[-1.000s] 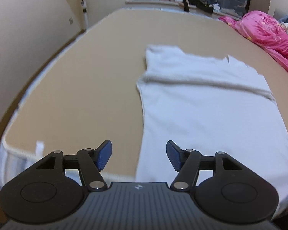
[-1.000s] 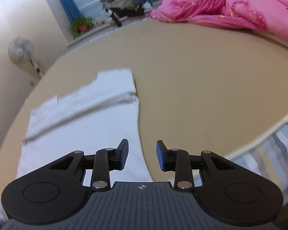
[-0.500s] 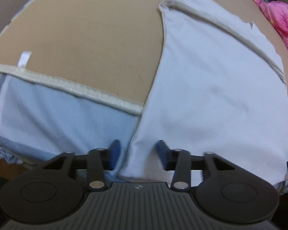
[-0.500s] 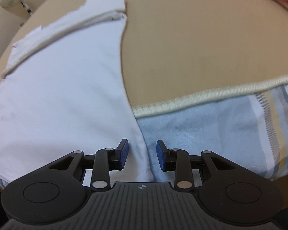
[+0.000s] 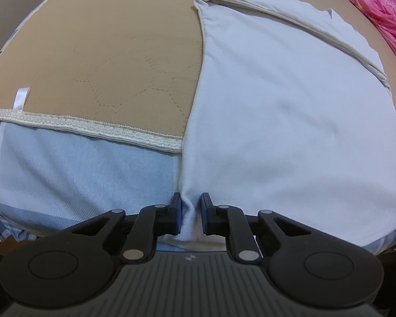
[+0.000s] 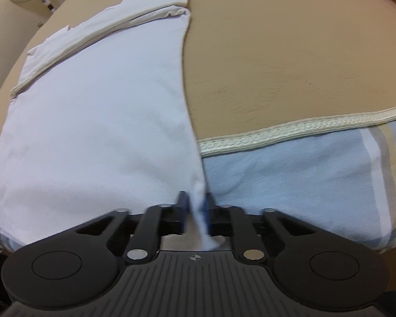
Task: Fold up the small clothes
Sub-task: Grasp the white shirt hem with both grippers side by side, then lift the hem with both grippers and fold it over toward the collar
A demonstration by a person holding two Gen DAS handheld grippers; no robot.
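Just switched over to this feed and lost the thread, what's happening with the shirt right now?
A person is working a gripper in each hand on the white garment spread over the tan mattress. The left gripper is pinched on the near left corner of the hem, and the right gripper is pinched on the near right corner, both at the bed's front edge. The far end is already folded over. The hem has not been lifted yet; a fold away from the edge looks like the likely next move.

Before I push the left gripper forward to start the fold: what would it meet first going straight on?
The left gripper already has the white shirt's near corner between its jaws. Straight on, it would likely bunch more shirt against the bed edge; depth is unclear.
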